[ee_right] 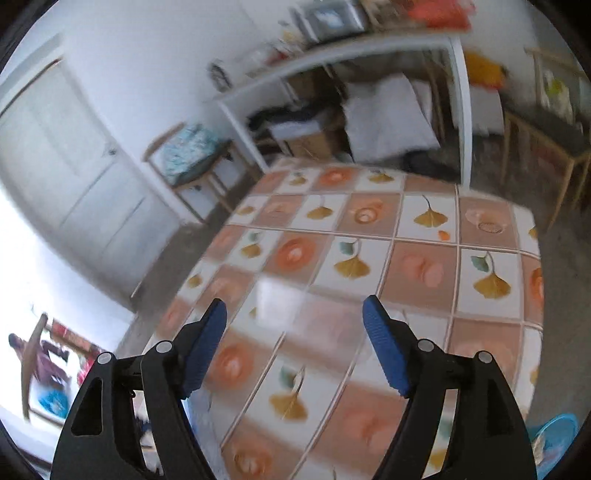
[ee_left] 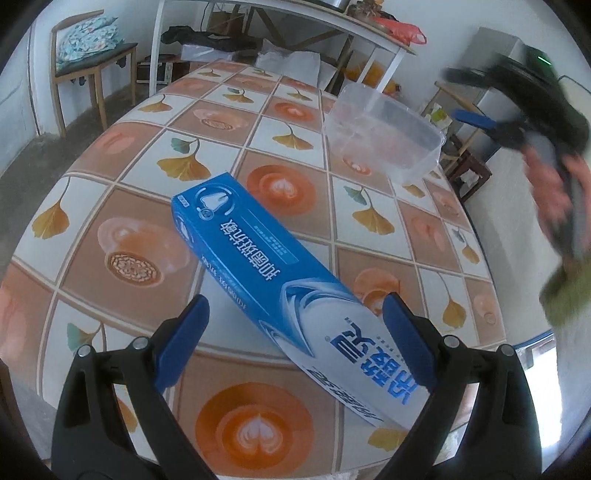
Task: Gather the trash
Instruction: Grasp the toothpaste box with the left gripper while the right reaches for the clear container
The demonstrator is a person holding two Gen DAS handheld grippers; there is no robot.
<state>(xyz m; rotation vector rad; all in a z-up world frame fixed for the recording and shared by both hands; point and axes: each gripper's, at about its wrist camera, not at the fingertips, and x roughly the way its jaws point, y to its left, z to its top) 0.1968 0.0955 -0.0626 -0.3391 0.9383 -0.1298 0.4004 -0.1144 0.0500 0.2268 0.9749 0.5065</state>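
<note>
A long blue and white toothpaste box (ee_left: 266,266) lies diagonally on the tablecloth patterned with leaves and coffee cups (ee_left: 122,155). My left gripper (ee_left: 295,306) is open and straddles the near end of the box. Its right finger is close against the box edge and its left finger stands clear. A clear plastic tub (ee_left: 384,136) sits on the far right of the table. A hand (ee_left: 546,192) holds the blurred right gripper beyond the tub, and one of its blue fingers (ee_left: 474,120) shows there. In the right wrist view my right gripper (ee_right: 295,306) hangs open over the table with nothing between its fingers.
A wooden chair with a cushion (ee_left: 88,44) stands at the far left, and a white cluttered table (ee_left: 280,14) stands behind. A blue basket (ee_right: 554,435) sits on the floor by the table's near right corner. The table edge (ee_right: 537,295) drops off to the right.
</note>
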